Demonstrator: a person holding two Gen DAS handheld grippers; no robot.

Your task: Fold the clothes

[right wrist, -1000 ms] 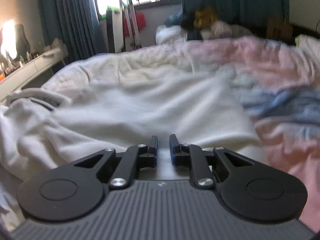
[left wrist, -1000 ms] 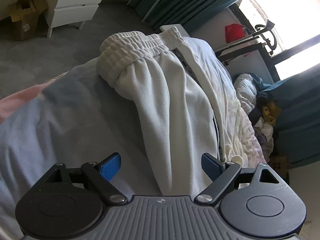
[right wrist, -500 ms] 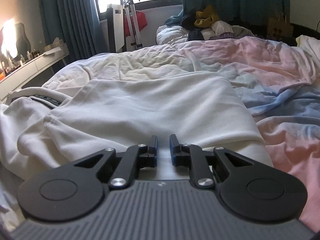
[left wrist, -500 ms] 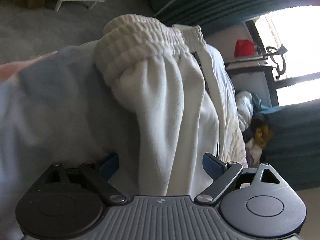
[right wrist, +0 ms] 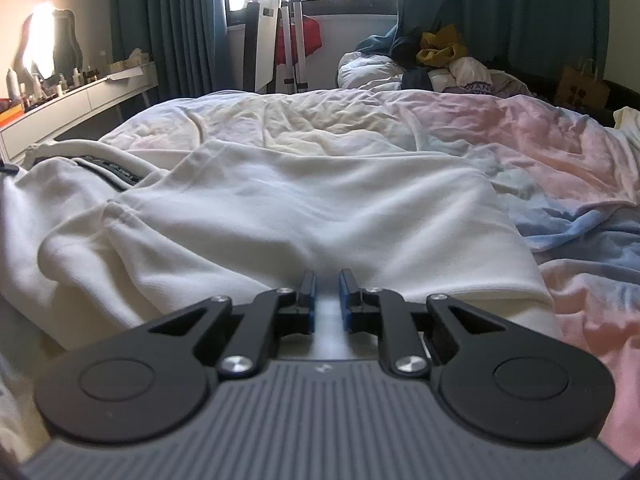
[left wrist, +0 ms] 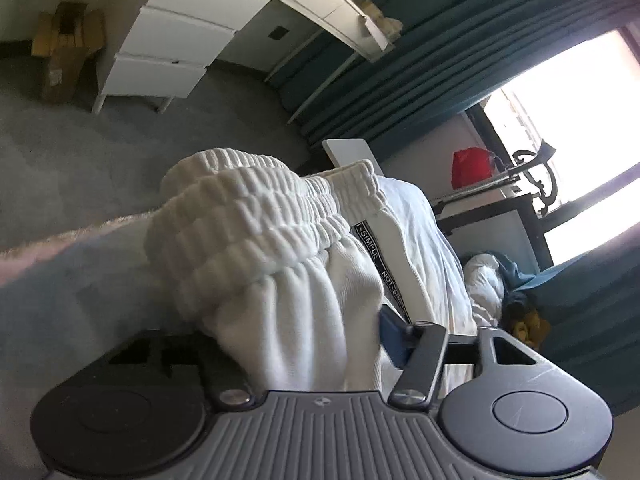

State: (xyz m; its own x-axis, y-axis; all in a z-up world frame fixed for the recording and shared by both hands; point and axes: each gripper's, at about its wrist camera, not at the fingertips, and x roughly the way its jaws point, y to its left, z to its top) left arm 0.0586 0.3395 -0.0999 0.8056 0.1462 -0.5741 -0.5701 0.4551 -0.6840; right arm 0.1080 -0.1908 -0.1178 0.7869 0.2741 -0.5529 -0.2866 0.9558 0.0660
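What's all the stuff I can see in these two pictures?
white trousers: one, white with a black lettered stripe, lying on the bed
bedding: one, pink, blue and cream, beneath the trousers
drawer unit: one, white, by the wall
cardboard box: one, brown, left of the drawers
clothes heap: mixed colours, past the bed
curtains: teal, by the window
left tongs: closing around trouser fabric
right tongs: pinching the trousers' edge

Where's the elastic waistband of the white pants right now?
In the left wrist view the waistband is bunched at centre frame, just ahead of the left gripper, at the bed edge with grey carpet beyond.
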